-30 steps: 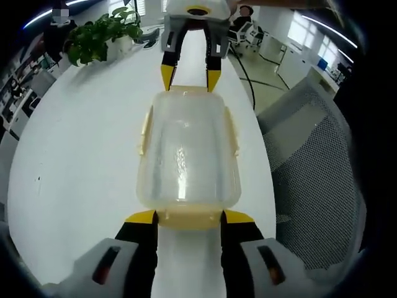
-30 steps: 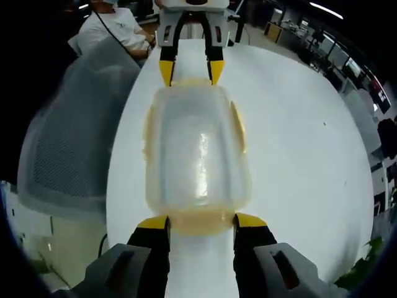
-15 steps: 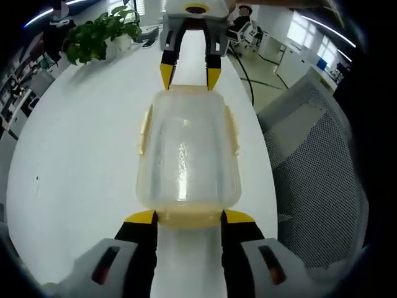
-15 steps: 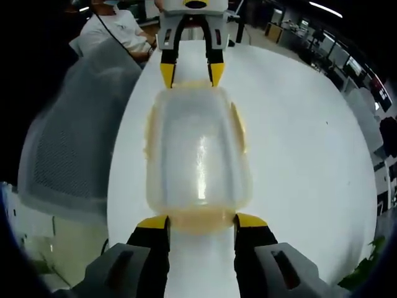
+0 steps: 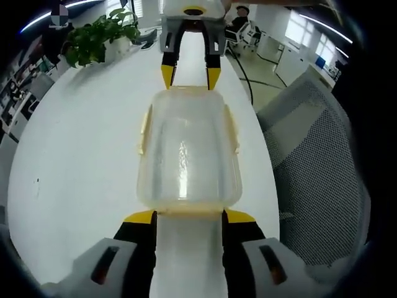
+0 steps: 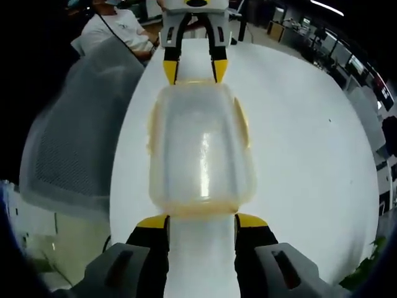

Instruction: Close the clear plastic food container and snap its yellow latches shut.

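Clear plastic food container [image 5: 186, 152], lid on, lies lengthwise on the white table [image 5: 74, 155] near its edge by a mesh chair [image 5: 316, 167]. Left gripper [image 5: 188, 216] and right gripper [image 6: 201, 220] face each other at its two short ends, jaws apart, yellow tips beside the end latches. Yellow side latches [image 6: 240, 123] stick outward. Bare tabletop on the far side.

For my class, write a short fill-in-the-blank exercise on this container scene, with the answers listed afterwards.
1. The clear plastic food container sits on a ____ table.
2. Its latches are coloured ____.
3. A leafy ____ plant stands at the table's far end.
4. The left claw and right claw face the container's ____ ends.

Answers: white; yellow; green; opposite
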Motion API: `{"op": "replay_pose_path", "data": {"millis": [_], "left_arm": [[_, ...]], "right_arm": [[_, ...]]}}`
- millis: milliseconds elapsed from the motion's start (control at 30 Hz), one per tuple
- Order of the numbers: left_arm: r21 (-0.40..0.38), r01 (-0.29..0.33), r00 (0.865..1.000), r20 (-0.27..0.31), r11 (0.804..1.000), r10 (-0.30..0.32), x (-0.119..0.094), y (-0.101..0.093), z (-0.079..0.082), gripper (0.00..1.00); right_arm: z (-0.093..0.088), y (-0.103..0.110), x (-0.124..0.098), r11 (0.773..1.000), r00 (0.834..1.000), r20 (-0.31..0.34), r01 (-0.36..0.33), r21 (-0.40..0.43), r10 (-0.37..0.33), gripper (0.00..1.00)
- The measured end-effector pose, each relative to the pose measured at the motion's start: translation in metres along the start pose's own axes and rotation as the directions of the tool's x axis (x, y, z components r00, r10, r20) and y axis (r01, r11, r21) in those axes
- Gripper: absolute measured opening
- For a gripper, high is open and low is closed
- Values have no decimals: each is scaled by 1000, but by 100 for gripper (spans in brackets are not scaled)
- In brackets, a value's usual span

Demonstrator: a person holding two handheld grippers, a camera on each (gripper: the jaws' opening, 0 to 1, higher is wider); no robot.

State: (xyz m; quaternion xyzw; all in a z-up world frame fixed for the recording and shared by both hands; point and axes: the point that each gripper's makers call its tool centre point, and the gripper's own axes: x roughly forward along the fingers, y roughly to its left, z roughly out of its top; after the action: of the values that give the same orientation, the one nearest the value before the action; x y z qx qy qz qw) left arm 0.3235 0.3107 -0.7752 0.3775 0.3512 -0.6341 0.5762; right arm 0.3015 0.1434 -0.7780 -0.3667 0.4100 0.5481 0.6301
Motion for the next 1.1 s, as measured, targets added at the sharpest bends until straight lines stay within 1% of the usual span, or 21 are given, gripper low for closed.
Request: {"op": "replay_pose_path", "data": {"millis": [67, 100, 133, 233, 300, 333, 400, 433, 467, 500, 533, 567, 600, 633, 767, 800, 867, 933, 967, 1033, 1100], "left_arm": [[-33, -11, 1000, 3, 999, 11, -3, 1, -4, 40], [-61, -12, 1000, 9, 998, 12, -4, 0, -5, 40], [-137, 0, 999, 36, 991, 5, -7, -3, -5, 40], [-259, 3, 993, 115, 966, 28, -14, -4, -2, 40], [-309, 4, 992, 118, 951, 34, -16, -5, -5, 40], [-365, -1, 991, 122, 931, 49, -17, -5, -8, 40], [-481, -5, 988, 134, 876, 79, -19, -4, -8, 38], [-545, 21, 981, 174, 838, 89, -20, -6, -3, 38], [-577, 46, 975, 204, 815, 90, -20, -7, 1, 38], [-629, 79, 967, 236, 774, 93, -21, -9, 6, 38], [-657, 92, 964, 247, 749, 98, -21, -10, 7, 38], [-691, 106, 959, 262, 715, 111, -21, -9, 8, 38], [-710, 112, 955, 270, 695, 122, -21, -8, 9, 38], [-716, 111, 955, 269, 689, 126, -20, -8, 8, 38], [-783, 99, 952, 255, 614, 171, -17, -4, 1, 39], [-813, 115, 945, 266, 571, 189, -17, -3, 1, 39], [-846, 148, 937, 286, 513, 200, -18, -2, 2, 39], [-864, 140, 933, 279, 483, 229, -20, 2, -1, 39], [-873, 124, 934, 262, 471, 241, -20, 3, -5, 39], [-888, 124, 936, 253, 444, 246, -20, 3, -9, 39], [-901, 133, 933, 255, 412, 256, -19, 4, -9, 39]], "right_arm": [[3, 1, -5, 998, 1000, 27, -1, 61, 0, 41], [6, 2, -8, 992, 998, 60, -10, 126, 2, 43], [7, 1, -11, 986, 997, 77, -10, 166, -3, 43], [10, -4, -21, 958, 989, 138, 11, 285, -53, 43], [7, -5, -24, 939, 986, 147, 21, 345, -76, 43], [6, -6, -25, 928, 984, 155, 21, 372, -84, 42], [3, -6, -26, 895, 977, 187, 5, 446, -99, 42], [2, -7, -27, 877, 975, 193, 1, 481, -107, 41], [1, -9, -28, 855, 969, 209, 2, 519, -130, 41], [1, -10, -28, 842, 964, 224, -1, 539, -143, 40], [2, -9, -28, 815, 958, 240, -11, 579, -158, 40], [4, -8, -29, 804, 953, 253, -17, 594, -167, 40], [2, -7, -28, 793, 951, 251, -8, 609, -183, 39], [1, -6, -27, 788, 951, 245, -2, 616, -189, 38], [4, -1, -22, 739, 942, 253, -7, 673, -222, 38], [4, -1, -20, 725, 940, 255, -12, 688, -227, 38], [4, -1, -17, 704, 938, 252, -12, 710, -239, 38], [5, -2, -15, 675, 933, 258, -24, 738, -250, 38], [8, -3, -15, 644, 927, 268, -37, 764, -264, 37], [15, -4, -19, 627, 917, 286, -52, 777, -279, 37], [18, -7, -19, 589, 912, 284, -61, 806, -295, 37]]}}
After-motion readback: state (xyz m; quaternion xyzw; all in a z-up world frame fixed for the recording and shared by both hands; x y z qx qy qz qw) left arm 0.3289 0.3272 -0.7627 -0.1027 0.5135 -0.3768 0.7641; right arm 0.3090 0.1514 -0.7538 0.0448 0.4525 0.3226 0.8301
